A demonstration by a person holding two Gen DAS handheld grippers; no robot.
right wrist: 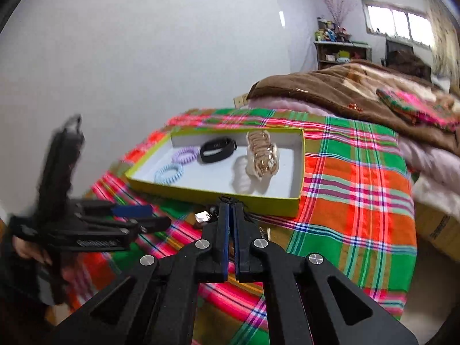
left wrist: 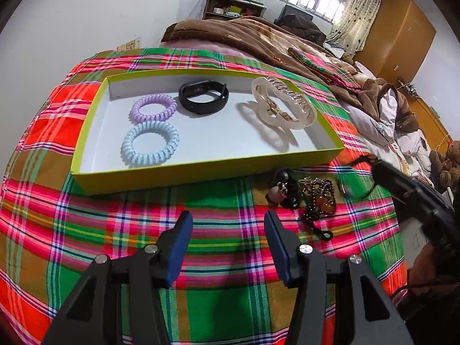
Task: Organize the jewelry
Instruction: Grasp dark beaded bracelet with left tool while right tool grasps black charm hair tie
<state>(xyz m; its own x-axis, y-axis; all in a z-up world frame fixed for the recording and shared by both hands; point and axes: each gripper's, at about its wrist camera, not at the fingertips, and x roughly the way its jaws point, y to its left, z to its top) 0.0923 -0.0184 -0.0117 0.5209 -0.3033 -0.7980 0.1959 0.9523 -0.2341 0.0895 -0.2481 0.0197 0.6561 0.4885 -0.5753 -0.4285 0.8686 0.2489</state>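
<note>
A shallow yellow-green tray (left wrist: pixel 201 169) on the plaid cloth holds a purple coil hair tie (left wrist: pixel 153 108), a pale blue coil hair tie (left wrist: pixel 149 143), a black wristband (left wrist: pixel 203 96) and a translucent gold-chain hair claw (left wrist: pixel 283 106). A pile of dark beaded jewelry with an amber piece (left wrist: pixel 310 198) lies just in front of the tray. My left gripper (left wrist: pixel 228 218) is open and empty over the cloth, left of the pile. My right gripper (right wrist: pixel 229 202) is shut on a thin black cord (right wrist: pixel 228 199) at its tips, just before the tray's (right wrist: pixel 212 194) near wall.
The plaid cloth (left wrist: pixel 201 302) covers the table. A bed with a brown blanket (left wrist: pixel 258 37) lies behind it. A shelf (left wrist: pixel 233 5) and a wooden wardrobe (left wrist: pixel 399 34) stand by the far wall. A cardboard box (right wrist: pixel 440 230) sits at the right below the table.
</note>
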